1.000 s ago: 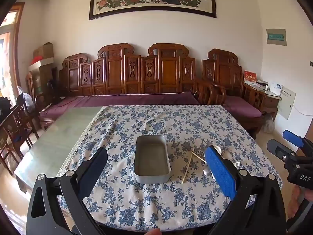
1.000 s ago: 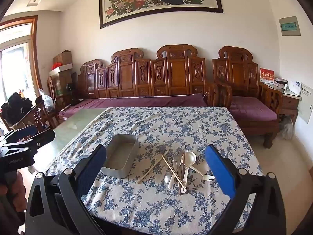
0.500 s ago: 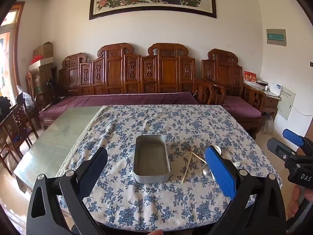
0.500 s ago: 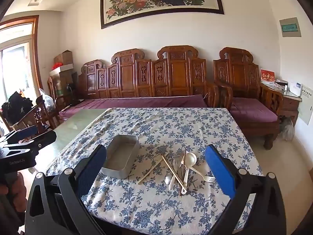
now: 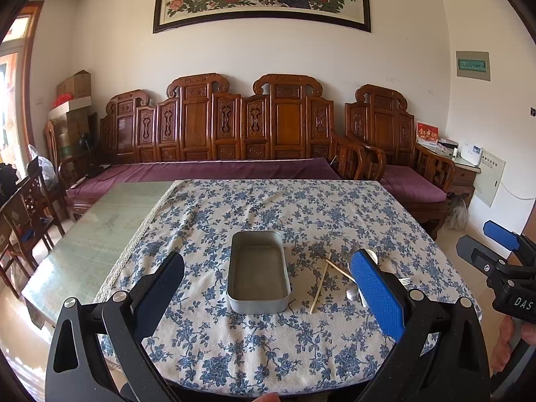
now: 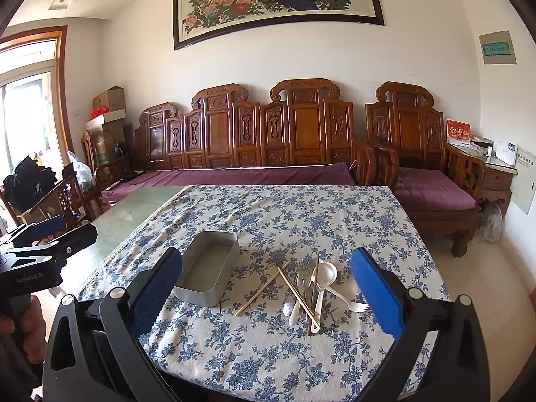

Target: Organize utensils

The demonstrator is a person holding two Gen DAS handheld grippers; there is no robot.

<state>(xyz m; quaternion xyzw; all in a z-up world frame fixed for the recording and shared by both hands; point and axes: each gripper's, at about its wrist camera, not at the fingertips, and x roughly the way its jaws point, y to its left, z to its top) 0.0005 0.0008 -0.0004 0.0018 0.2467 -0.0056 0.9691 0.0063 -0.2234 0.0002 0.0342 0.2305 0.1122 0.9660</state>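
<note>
An empty grey metal tray [image 5: 258,273] [image 6: 208,268] sits on the blue-flowered tablecloth [image 5: 268,207] [image 6: 274,214]. To its right lies a loose pile of utensils [image 6: 310,288]: wooden chopsticks [image 5: 320,283] [image 6: 261,288], a white spoon [image 6: 324,276], a white fork [image 6: 348,302], a metal spoon and dark chopsticks. My left gripper [image 5: 268,296] is open and empty, above the table's near edge in front of the tray. My right gripper [image 6: 266,296] is open and empty, in front of the pile. Each gripper shows at the other view's edge.
The table's left part is bare green glass [image 5: 97,231]. A carved wooden bench with purple cushions [image 5: 214,171] stands behind the table, an armchair [image 6: 432,181] at back right. Wooden chairs [image 5: 23,214] stand to the left. Floor lies right of the table.
Both grippers stay open and nearly still. The right wrist view has shifted very slightly; nothing on the table has moved.
</note>
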